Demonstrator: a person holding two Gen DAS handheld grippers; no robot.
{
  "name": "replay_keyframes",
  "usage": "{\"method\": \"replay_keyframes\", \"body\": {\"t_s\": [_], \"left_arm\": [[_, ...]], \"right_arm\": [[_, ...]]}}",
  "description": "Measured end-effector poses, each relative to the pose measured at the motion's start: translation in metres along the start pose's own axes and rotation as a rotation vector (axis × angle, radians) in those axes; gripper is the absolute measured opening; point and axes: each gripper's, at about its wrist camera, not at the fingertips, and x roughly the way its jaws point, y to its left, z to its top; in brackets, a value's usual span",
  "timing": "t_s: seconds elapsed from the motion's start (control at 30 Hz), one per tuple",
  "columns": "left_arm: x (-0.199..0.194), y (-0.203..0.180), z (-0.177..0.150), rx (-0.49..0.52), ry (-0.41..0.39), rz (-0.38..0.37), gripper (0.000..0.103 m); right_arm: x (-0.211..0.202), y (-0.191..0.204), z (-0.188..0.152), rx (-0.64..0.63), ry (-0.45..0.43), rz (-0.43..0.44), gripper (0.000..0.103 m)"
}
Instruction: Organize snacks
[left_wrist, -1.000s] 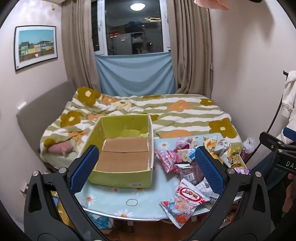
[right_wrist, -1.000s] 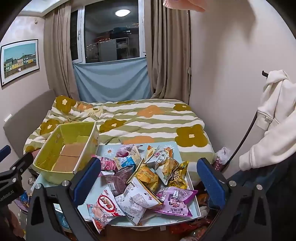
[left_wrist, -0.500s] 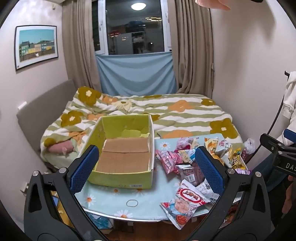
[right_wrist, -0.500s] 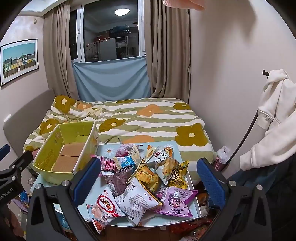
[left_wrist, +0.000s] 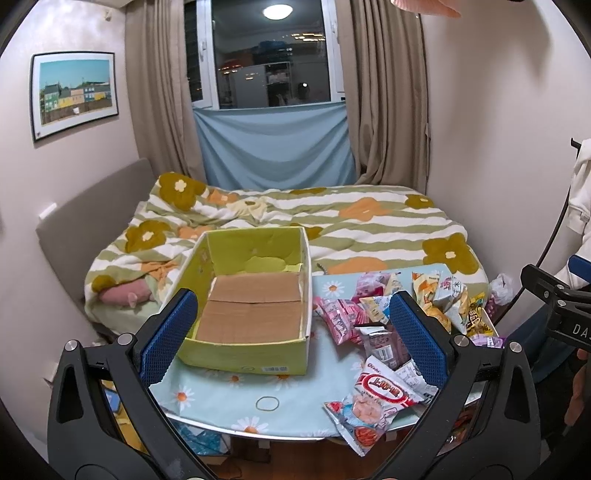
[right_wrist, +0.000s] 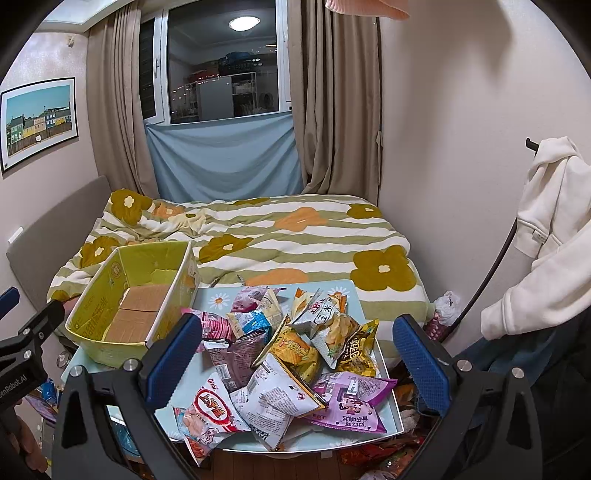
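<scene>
A yellow-green cardboard box (left_wrist: 243, 354) with only its brown cardboard floor showing inside stands on the left of a small floral table (left_wrist: 229, 402); it also shows in the right wrist view (right_wrist: 107, 347). A pile of snack bags (right_wrist: 291, 362) covers the table's right half, with a red-and-white bag (left_wrist: 373, 402) at the front edge. My left gripper (left_wrist: 291, 339) is open and empty, held above the table in front of the box. My right gripper (right_wrist: 299, 354) is open and empty, held above the snack pile.
A bed with a flowered striped duvet (left_wrist: 332, 225) lies right behind the table. A rubber band (left_wrist: 266, 403) lies on the table front. A white hoodie (right_wrist: 546, 229) hangs at the right. More packets lie on the floor (right_wrist: 376, 454) under the table.
Both views have shifted very slightly; the grippers stay open and nothing on the table has moved.
</scene>
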Motion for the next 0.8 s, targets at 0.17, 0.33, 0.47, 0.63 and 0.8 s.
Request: {"method": "replay_keyframes", "body": {"t_s": [0.17, 0.33, 0.47, 0.63, 0.8], "left_arm": [[0.0008, 0.0002, -0.0006, 0.001, -0.002, 0.001, 0.103], [0.0009, 0.0003, -0.0004, -0.001, -0.001, 0.000, 0.103], [0.0018, 0.0004, -0.0020, -0.001, 0.001, -0.002, 0.103], [0.0023, 0.0008, -0.0037, -0.002, 0.003, -0.004, 0.103], [0.0019, 0.0003, -0.0047, -0.001, 0.003, -0.003, 0.103]], "right_arm": [[-0.0005, 0.0006, 0.0003, 0.001, 0.000, 0.002, 0.103], [0.0020, -0.0006, -0.0023, -0.002, -0.001, 0.000, 0.103], [0.0015, -0.0007, -0.0017, 0.001, 0.001, 0.002, 0.103], [0.0016, -0.0009, -0.0018, 0.000, 0.001, 0.001, 0.103], [0.0010, 0.0012, -0.0024, 0.000, 0.001, 0.002, 0.103]]}}
